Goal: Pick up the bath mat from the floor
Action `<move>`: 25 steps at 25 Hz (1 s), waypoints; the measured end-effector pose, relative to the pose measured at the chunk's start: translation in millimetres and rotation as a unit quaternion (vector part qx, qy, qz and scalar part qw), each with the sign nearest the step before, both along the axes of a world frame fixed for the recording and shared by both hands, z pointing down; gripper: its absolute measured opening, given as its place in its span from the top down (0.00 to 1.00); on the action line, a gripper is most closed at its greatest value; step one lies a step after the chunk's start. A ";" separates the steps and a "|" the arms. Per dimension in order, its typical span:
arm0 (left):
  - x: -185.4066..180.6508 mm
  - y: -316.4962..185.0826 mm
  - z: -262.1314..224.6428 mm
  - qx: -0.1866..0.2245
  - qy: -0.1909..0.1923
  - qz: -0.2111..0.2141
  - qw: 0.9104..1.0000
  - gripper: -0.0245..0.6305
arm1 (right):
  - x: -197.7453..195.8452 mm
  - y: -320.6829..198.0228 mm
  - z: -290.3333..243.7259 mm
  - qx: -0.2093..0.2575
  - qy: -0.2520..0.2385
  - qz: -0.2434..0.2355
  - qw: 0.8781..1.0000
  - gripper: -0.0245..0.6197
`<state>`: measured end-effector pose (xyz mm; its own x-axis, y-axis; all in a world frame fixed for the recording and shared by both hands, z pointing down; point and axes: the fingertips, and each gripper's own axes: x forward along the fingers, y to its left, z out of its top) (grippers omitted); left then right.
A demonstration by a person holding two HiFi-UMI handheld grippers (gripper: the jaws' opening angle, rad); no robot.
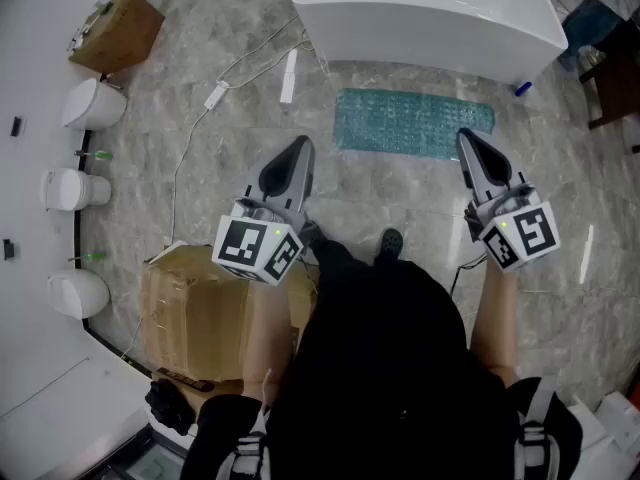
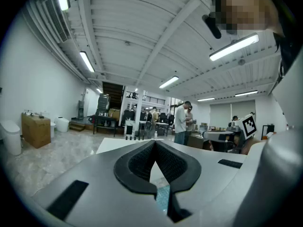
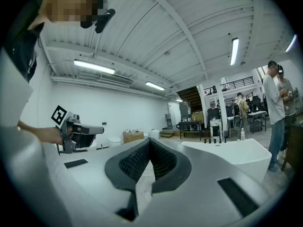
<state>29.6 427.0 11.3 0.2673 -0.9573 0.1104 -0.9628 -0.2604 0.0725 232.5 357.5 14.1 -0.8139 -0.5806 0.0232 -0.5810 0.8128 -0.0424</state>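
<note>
Far left: three white ceramic fixtures (image 1: 70, 188) along the wall, with a brown cardboard box (image 1: 205, 313) on the grey marble floor (image 1: 200, 168) beside them. Left tool (image 1: 297, 148) clenched, tips pressed together on nothing, held roughly level and well short of the mat. Black-and-white square markers on the left cube (image 1: 258, 248), pattern only. Teal bath mat (image 1: 413, 123) flat on the floor, just in front of the white bathtub (image 1: 430, 13). Right tool (image 1: 468, 138) likewise clenched and empty, tip over the mat's right end in the head view but held clear of it. Same kind of square markers on the right cube (image 1: 520, 233).
</note>
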 end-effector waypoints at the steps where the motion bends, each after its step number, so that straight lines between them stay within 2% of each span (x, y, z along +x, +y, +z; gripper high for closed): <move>1: 1.7 1.0 0.2 0.001 -0.001 0.000 1.000 0.95 | 2.0 1.8 0.9 0.000 0.000 0.000 1.000 0.94; 10: 21.8 4.6 2.0 -0.003 -0.005 0.007 1.000 0.95 | 20.7 11.1 5.1 -0.002 -0.002 0.006 1.000 0.94; 17: 41.1 3.1 9.0 -0.016 -0.008 -0.002 1.000 0.95 | 39.7 13.2 17.5 -0.031 -0.015 -0.003 0.999 0.94; 25: 29.9 -3.3 16.6 -0.028 -0.013 -0.008 0.999 0.95 | 44.6 2.8 26.9 -0.042 -0.024 0.026 0.998 0.94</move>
